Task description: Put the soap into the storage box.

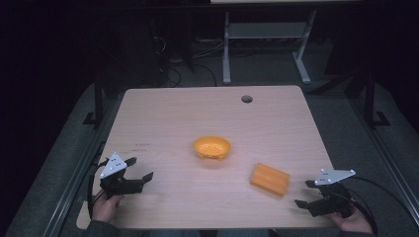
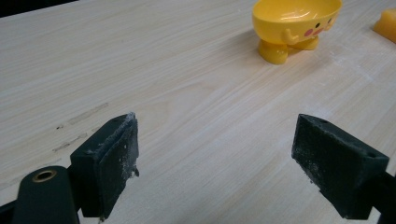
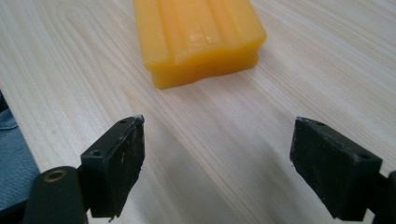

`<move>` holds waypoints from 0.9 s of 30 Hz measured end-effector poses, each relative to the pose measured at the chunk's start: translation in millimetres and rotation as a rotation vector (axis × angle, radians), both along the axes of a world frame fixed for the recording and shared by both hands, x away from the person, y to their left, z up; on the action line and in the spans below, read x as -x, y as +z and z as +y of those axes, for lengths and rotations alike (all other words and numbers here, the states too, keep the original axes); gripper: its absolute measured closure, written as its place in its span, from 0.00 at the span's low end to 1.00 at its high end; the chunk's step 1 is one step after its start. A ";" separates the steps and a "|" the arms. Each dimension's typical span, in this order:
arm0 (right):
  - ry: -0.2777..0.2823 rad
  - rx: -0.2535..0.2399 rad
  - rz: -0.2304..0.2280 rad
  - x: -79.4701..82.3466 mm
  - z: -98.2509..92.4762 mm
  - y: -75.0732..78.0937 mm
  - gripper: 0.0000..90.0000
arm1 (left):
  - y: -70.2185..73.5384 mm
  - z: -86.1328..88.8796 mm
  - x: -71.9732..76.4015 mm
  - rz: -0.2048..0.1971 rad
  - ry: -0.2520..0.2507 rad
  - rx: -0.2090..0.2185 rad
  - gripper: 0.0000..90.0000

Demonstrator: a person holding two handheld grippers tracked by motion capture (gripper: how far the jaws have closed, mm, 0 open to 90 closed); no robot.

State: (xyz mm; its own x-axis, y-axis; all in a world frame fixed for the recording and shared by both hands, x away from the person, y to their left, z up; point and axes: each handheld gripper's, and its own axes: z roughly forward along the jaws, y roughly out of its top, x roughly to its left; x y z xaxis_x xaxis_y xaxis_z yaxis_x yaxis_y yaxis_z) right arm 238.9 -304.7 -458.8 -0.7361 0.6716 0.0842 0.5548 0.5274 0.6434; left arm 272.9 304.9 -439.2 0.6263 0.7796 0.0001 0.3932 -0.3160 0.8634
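Nearest the high camera, at the table's [image 1: 163, 106] front edge, two hands hold the tongs: the left gripper [image 1: 139, 169] at about 8 o'clock from the table's middle, the right gripper [image 1: 305, 193] at about 4 o'clock. Both are released, jaws spread wide with nothing between them. From the right gripper view, the orange block [image 3: 196, 35] lies flat at 12 o'clock, just ahead of the jaws and apart from them. From the left gripper view, the yellow bowl [image 2: 295, 23] stands upright on little feet at 1 o'clock, well apart. Judging by this, the block is the likely pick, the bowl its likely place. Risks: the block looks wide and lies skewed to the jaws, so a corner grip may let it twist or slip; a footed bowl may tip if nudged.
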 end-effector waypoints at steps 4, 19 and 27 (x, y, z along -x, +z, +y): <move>0.022 0.012 0.000 -0.9 5.3 3.3 0.19 | -0.1 -0.8 1.0 -0.001 -0.008 -0.007 0.16; 0.075 0.054 0.023 -16.5 26.0 14.9 0.19 | 0.1 0.3 0.2 -0.003 -0.001 -0.002 0.16; 0.100 0.070 0.017 -23.1 34.3 22.0 0.18 | 0.6 1.5 0.1 -0.004 0.000 -0.003 0.16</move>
